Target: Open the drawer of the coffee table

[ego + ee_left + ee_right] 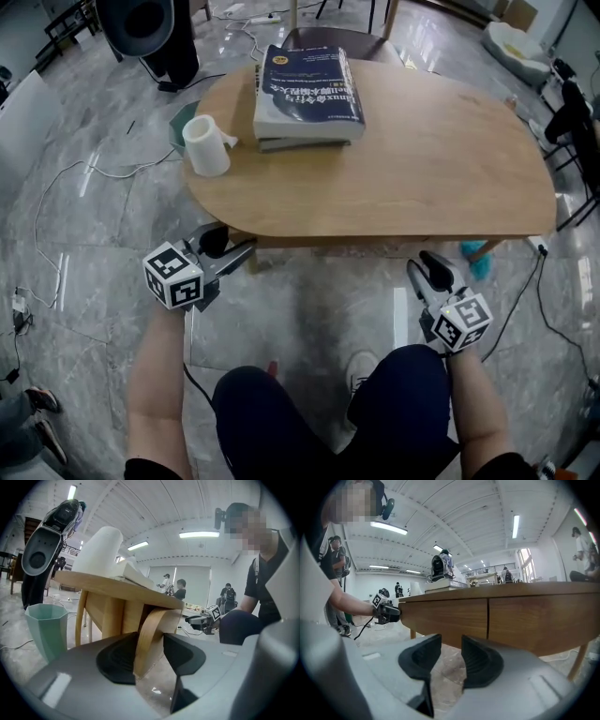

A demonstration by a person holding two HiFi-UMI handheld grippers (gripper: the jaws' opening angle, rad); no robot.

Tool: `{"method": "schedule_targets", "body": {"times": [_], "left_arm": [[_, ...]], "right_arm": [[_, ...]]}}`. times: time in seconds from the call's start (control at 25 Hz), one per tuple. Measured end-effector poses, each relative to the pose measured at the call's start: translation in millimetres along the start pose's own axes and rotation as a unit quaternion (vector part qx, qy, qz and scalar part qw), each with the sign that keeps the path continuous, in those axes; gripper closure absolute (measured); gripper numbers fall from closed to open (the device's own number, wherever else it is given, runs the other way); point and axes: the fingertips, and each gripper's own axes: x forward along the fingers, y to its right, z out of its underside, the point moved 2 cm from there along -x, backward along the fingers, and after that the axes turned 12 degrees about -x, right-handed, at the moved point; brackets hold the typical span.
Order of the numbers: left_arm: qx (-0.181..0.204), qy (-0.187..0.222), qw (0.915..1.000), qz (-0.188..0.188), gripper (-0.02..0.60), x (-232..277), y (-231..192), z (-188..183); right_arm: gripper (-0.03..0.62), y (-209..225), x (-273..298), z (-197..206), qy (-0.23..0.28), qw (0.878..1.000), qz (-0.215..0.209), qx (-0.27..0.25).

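Note:
The oval wooden coffee table has a drawer front under its near edge, with a vertical seam to a second panel. My left gripper is at the table's near left corner. Its jaws stand on either side of the curved wooden end of the drawer front and the pads press on it. My right gripper hangs just short of the near edge, further right. It is open, with only floor between the pads.
A stack of books and a white cup rest on the tabletop. A pale green bin stands on the floor by the table's left end. Cables trail over the grey floor. The person's knees are close below.

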Motion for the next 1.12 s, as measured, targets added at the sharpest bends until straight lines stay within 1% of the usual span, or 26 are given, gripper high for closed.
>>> {"method": "schedule_targets", "body": {"times": [0.08,0.24,0.36,0.44,0.48,0.56,0.72,0.96,1.12], "left_arm": [[0.003,-0.002,1.0,0.002,0.402,-1.3,0.9,0.8],[0.015,-0.026,0.9994,0.017,0.417,-2.9,6.8,4.2],[0.016,-0.032,0.9991,0.024,0.422,-7.1,12.4,8.4],[0.013,-0.031,0.9992,0.024,0.422,-8.5,17.0,11.5],[0.011,-0.027,0.9993,0.023,0.42,-9.4,18.9,12.7],[0.003,-0.017,0.9997,0.02,0.417,-12.0,21.5,13.1],[-0.007,-0.001,0.9999,0.012,0.416,-13.6,24.3,13.7],[-0.006,-0.01,0.9999,0.006,0.416,-13.2,28.7,15.5],[-0.011,-0.002,0.9999,-0.004,0.414,-14.6,30.2,16.7]], "right_arm": [[0.471,1.8,-2.4,-1.9,0.005,1.0,0.003,0.002],[0.471,10.8,-10.6,-2.7,0.013,1.0,0.012,0.009],[0.471,17.7,-17.9,2.1,0.011,1.0,0.021,0.012],[0.438,22.4,-24.7,8.3,0.006,0.999,0.027,0.016],[0.409,24.4,-26.7,11.5,0.003,0.999,0.026,0.018],[0.389,27.2,-26.8,15.1,-0.005,1.0,0.021,0.016],[0.384,31.7,-19.6,12.4,-0.009,1.0,0.01,0.005],[0.384,32.8,-1.4,2.8,-0.009,1.0,-0.007,-0.008],[0.384,30.4,0.2,1.9,-0.012,1.0,0.001,-0.004]]}}
